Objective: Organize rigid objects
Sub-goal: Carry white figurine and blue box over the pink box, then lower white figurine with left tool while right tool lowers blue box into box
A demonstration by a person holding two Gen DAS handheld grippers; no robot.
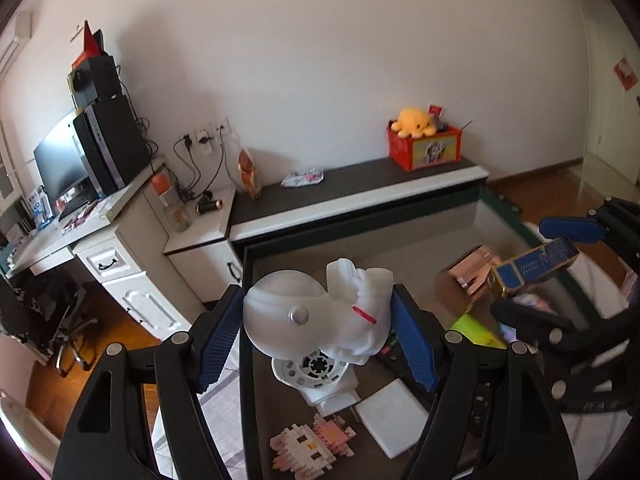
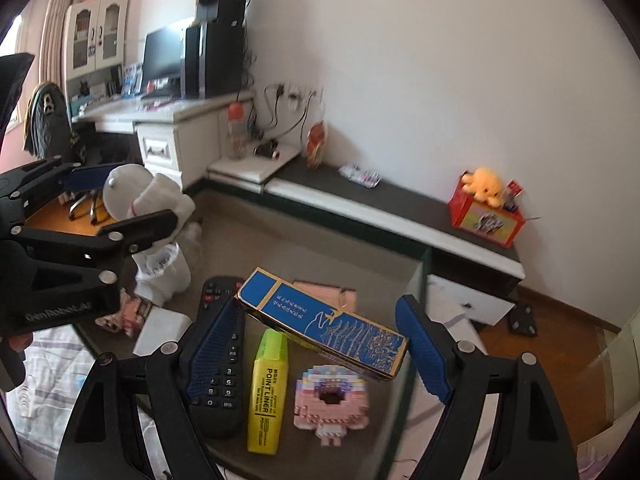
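My left gripper [image 1: 318,324] is shut on a white astronaut figure [image 1: 320,312] and holds it above the glass table [image 1: 472,220]. It also shows in the right wrist view [image 2: 148,200]. My right gripper [image 2: 320,332] is shut on a long blue and gold box [image 2: 320,322], held aslant above the table; it also shows in the left wrist view [image 1: 532,266]. Below lie a yellow highlighter [image 2: 268,392], a black remote [image 2: 220,364], a pink brick figure [image 2: 330,400], a pink box [image 2: 324,292] and a white round device [image 1: 316,372].
A second pink-and-white brick figure [image 1: 308,444] and a white flat pad [image 1: 392,416] lie near the table's front. Behind runs a low dark-topped cabinet [image 1: 360,188] with a red box and orange plush [image 1: 420,128]. A desk with a monitor [image 1: 64,160] stands to the left.
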